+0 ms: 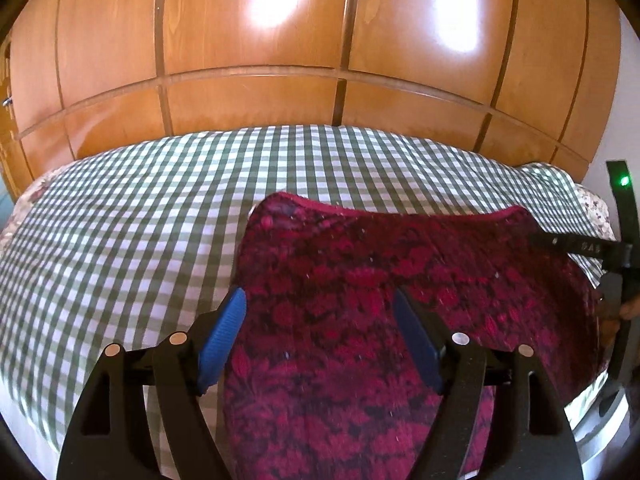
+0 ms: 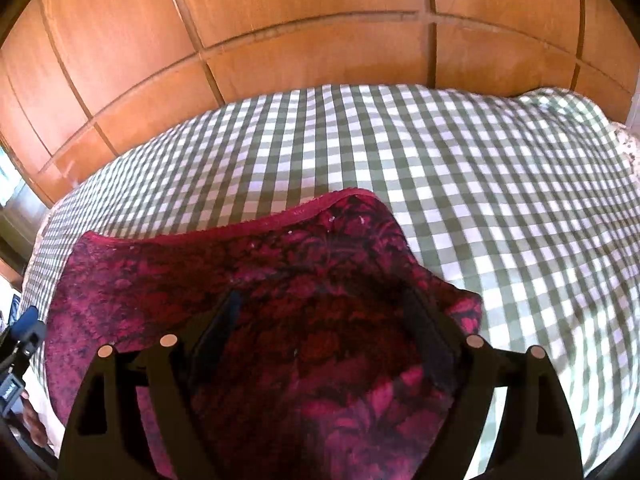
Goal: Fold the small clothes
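A dark red cloth (image 1: 360, 248) with a leaf pattern and a plain red hem lies spread on the bed. My left gripper (image 1: 319, 294) hovers over its left part, blue pads wide apart and open, pressing on nothing. Over the cloth's right part (image 2: 200, 264), the right gripper (image 2: 324, 294) is also open, its pads in shadow above the fabric. One black finger (image 1: 568, 245) of the right gripper reaches over the cloth's far right corner in the left wrist view. A blue pad (image 2: 26, 326) of the left gripper shows at the left edge of the right wrist view.
A green and white checked bed cover (image 1: 140, 208) (image 2: 500, 200) stretches around the cloth on the left, right and far sides. Behind the bed stands a glossy wooden wardrobe (image 1: 256, 96) (image 2: 320, 48). A hand (image 1: 630, 308) shows at the right edge.
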